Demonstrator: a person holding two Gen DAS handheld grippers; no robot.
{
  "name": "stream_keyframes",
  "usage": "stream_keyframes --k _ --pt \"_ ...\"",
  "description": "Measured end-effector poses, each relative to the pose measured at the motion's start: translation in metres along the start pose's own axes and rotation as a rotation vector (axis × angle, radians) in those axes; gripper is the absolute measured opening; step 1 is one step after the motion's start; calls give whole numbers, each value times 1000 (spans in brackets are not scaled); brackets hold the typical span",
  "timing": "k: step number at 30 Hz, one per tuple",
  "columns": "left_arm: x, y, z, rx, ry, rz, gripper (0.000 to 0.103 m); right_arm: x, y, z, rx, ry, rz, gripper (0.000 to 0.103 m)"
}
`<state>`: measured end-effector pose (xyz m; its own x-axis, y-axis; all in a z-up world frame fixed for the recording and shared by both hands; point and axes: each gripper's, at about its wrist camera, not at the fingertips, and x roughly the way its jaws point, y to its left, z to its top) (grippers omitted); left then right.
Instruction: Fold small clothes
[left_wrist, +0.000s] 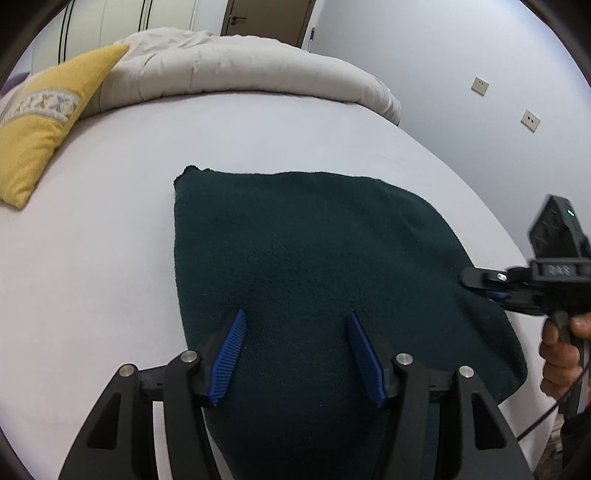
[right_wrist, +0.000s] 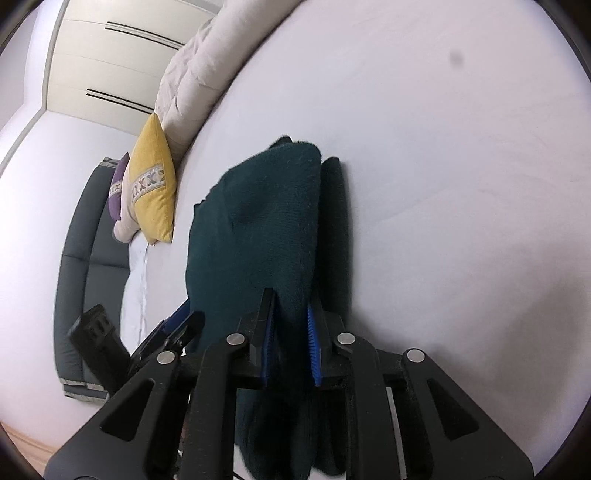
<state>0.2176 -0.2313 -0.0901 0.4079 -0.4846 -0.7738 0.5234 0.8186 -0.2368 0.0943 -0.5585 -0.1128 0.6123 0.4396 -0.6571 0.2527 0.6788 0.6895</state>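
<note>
Across the bed (left_wrist: 110, 229) lies the dark green garment (left_wrist: 303, 236), folded flat for its next fold. My left gripper (left_wrist: 297, 354) hovers wide above it; my right gripper (right_wrist: 291, 332), narrow, straddles its edge, pad contact unclear.

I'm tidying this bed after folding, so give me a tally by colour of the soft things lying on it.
Dark green: 1, the knitted garment
Yellow: 1, the patterned cushion
Purple: 1, the cushion behind the yellow one
Beige: 1, the bunched duvet
Total: 4
</note>
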Motion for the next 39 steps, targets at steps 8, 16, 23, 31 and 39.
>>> stream_keyframes --k 8,16,23,31,39 --pt "2 -3 0 5 7 6 61 -31 31 -54 -76 21 -9 60" --pt "1 -3 1 10 14 -2 61 -23 6 -76 -10 37 -47 6" --pt "0 -1 -4 23 0 -11 61 -15 -29 -84 98 37 23 4" --pt "0 0 -7 26 -3 -17 62 -10 -40 -93 134 13 87 2" --pt "-29 -2 11 12 -50 -25 61 -47 8 -87 4 -31 1 10"
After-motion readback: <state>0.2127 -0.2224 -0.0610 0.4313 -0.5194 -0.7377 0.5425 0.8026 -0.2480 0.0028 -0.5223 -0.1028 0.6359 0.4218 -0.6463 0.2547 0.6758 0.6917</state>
